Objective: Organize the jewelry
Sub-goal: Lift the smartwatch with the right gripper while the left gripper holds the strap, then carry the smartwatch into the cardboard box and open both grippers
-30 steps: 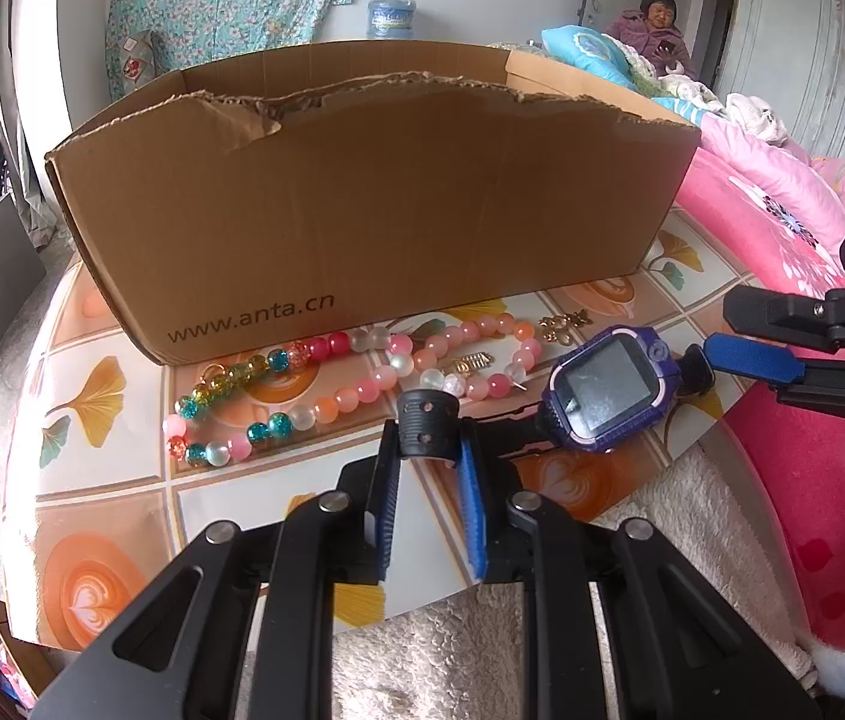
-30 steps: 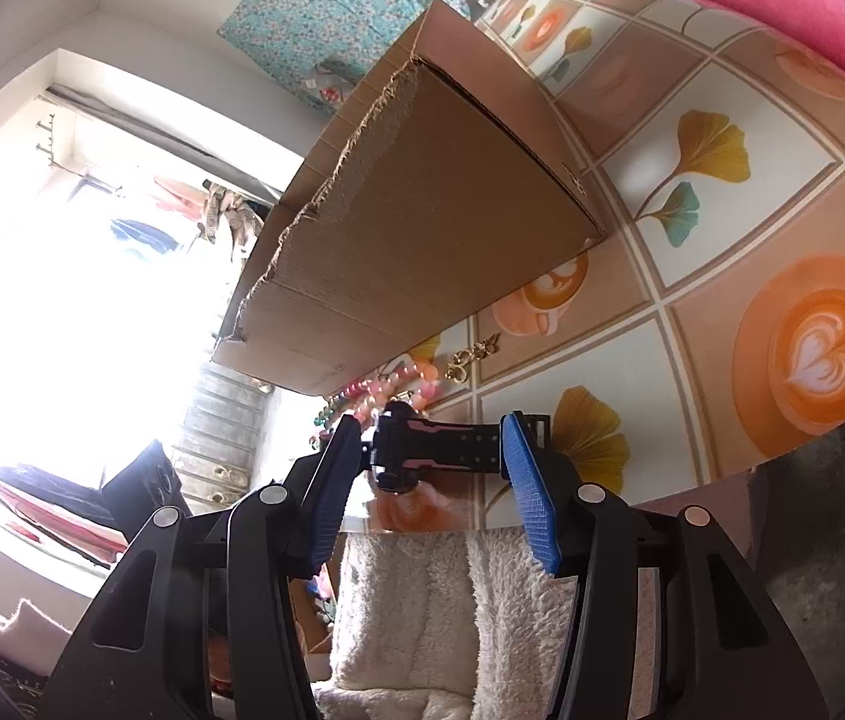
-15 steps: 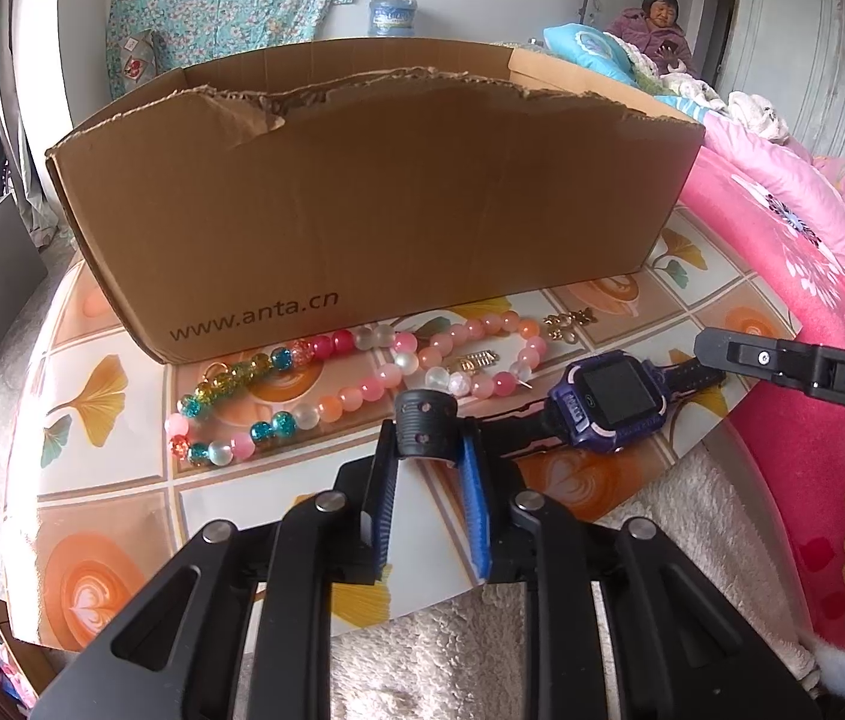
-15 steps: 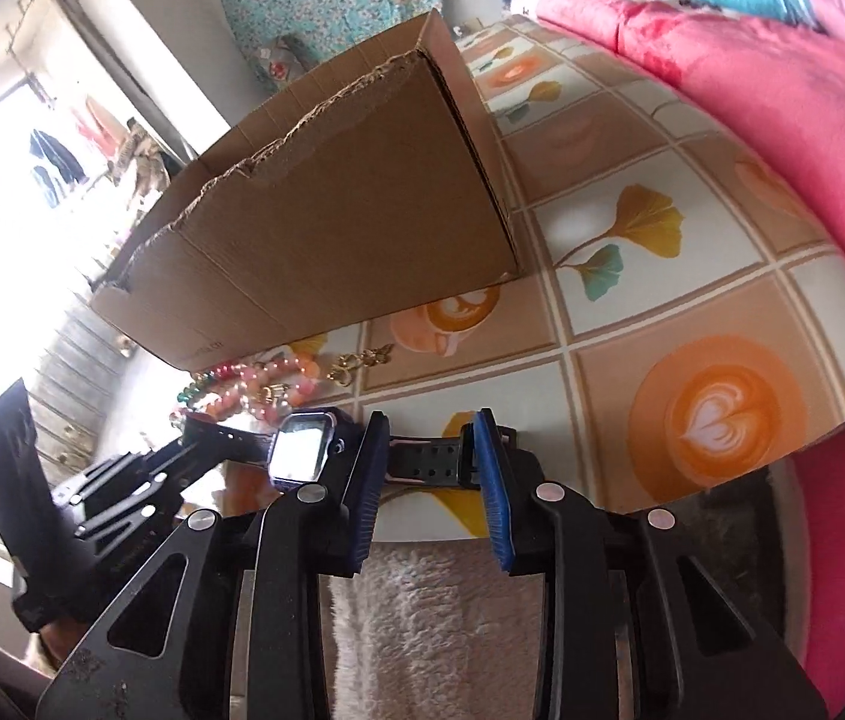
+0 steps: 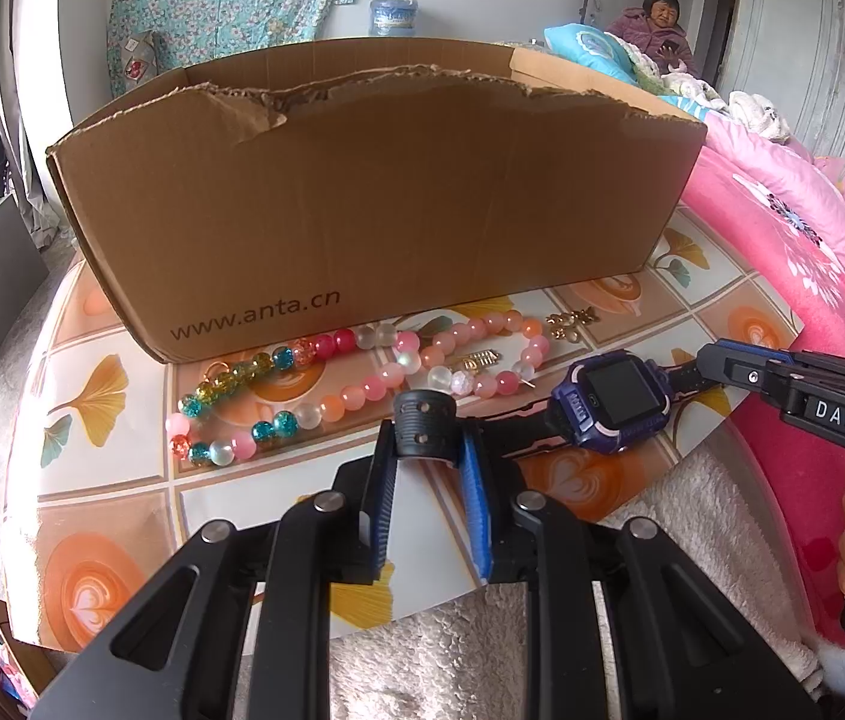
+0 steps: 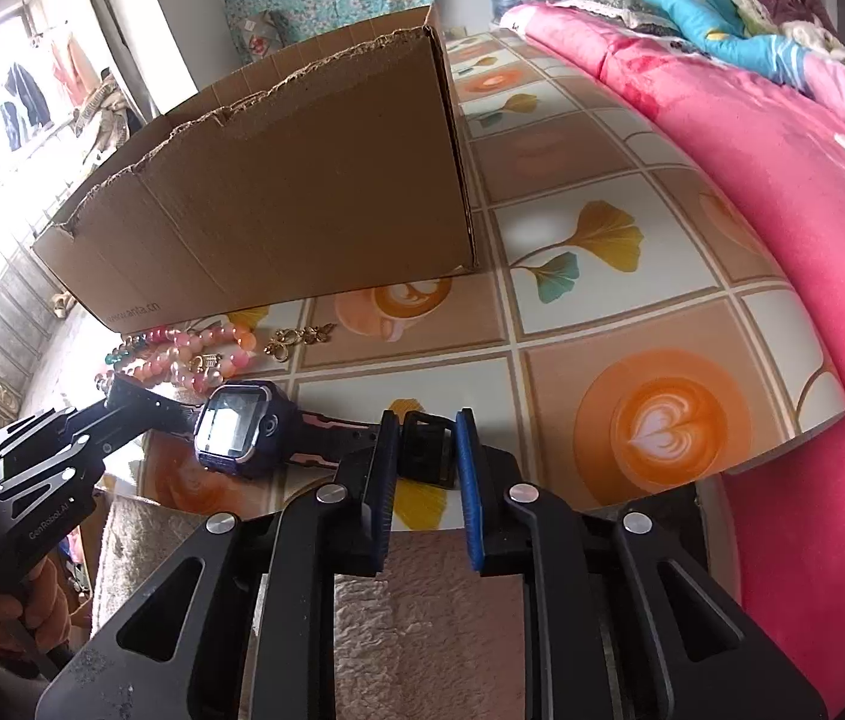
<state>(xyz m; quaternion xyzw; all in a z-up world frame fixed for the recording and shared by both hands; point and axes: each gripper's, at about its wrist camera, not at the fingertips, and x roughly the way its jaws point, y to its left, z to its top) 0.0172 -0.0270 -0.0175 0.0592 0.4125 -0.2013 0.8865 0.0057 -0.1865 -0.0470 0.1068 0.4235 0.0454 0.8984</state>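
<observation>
A purple watch point(image 5: 617, 399) with a black strap hangs just over the patterned table point(image 5: 110, 510), stretched between both grippers. My left gripper point(image 5: 425, 450) is shut on one strap end. In the right wrist view the watch point(image 6: 239, 423) faces up, and my right gripper point(image 6: 425, 444) is closing on the buckle end, which sits between its blue pads point(image 6: 387, 450) and touches them. A string of pink, white and teal beads point(image 5: 362, 384) lies in front of the cardboard box point(image 5: 374, 210). Beside the beads lies a small gold charm point(image 5: 569, 321).
The open-topped box takes up the far half of the table. A pink quilt point(image 6: 782, 180) borders the table on the right. White fluffy cloth point(image 5: 482, 660) lies under the grippers at the near edge. A person point(image 5: 662, 24) sits far back.
My right gripper has rolled upright and its jaws have narrowed onto the buckle end of the strap. The watch has swung to lie flatter. The left gripper has kept still.
</observation>
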